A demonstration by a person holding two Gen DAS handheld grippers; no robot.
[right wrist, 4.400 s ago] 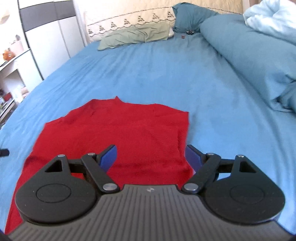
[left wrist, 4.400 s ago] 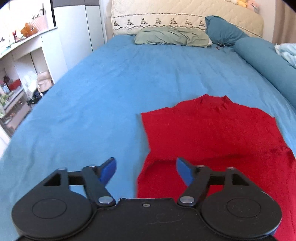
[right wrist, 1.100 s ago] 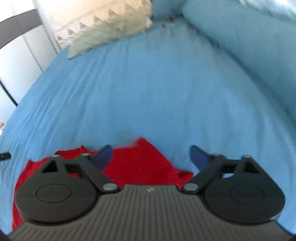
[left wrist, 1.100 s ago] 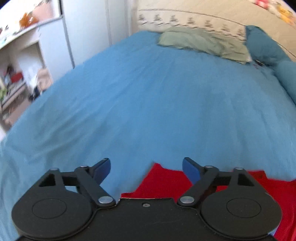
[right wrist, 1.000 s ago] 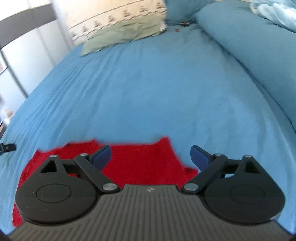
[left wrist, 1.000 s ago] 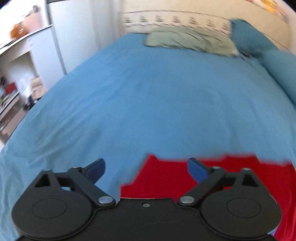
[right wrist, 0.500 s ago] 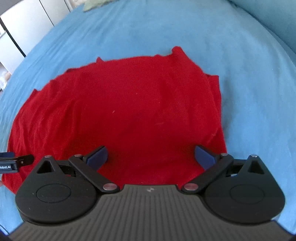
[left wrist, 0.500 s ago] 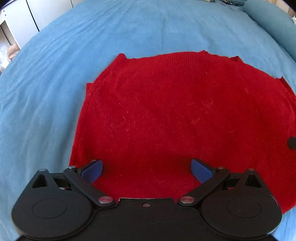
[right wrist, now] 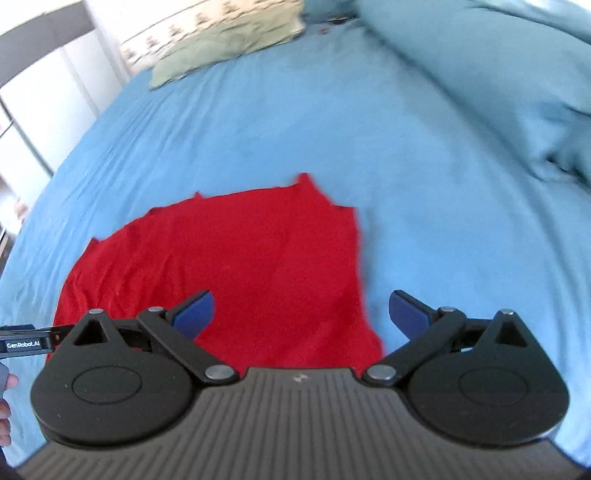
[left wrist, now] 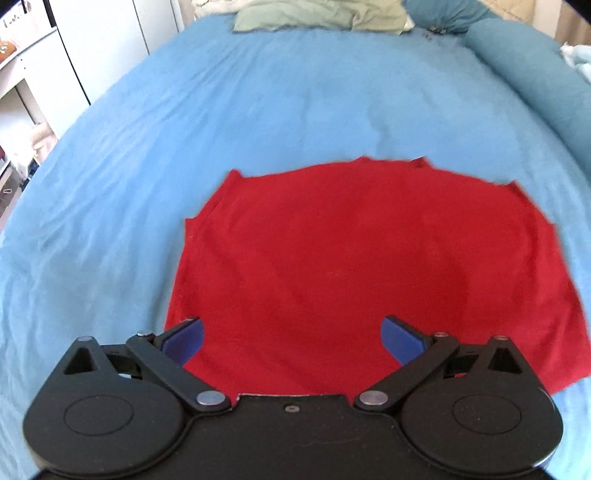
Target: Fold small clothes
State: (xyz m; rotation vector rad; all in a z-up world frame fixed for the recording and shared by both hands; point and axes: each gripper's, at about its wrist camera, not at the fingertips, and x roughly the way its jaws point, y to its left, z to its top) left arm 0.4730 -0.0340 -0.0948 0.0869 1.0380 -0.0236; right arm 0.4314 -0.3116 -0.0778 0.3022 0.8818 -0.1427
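Observation:
A small red garment [left wrist: 351, 266] lies folded flat on the blue bed sheet [left wrist: 184, 129]. It also shows in the right wrist view [right wrist: 236, 258]. My left gripper [left wrist: 293, 338] is open and empty, above the garment's near left part. My right gripper [right wrist: 301, 314] is open and empty, above the garment's near right edge. The garment's near hem is hidden behind both gripper bodies. The tip of the left gripper shows at the left edge of the right wrist view [right wrist: 26, 343].
A green pillow [left wrist: 317, 16] lies at the head of the bed. A rolled blue duvet [right wrist: 498, 66] runs along the right side. White cupboards and shelves [left wrist: 55, 62] stand beyond the bed's left edge.
Both grippers have pulled back and tilted up from the garment, so more of the bed shows beyond it. The garment lies as half a second ago.

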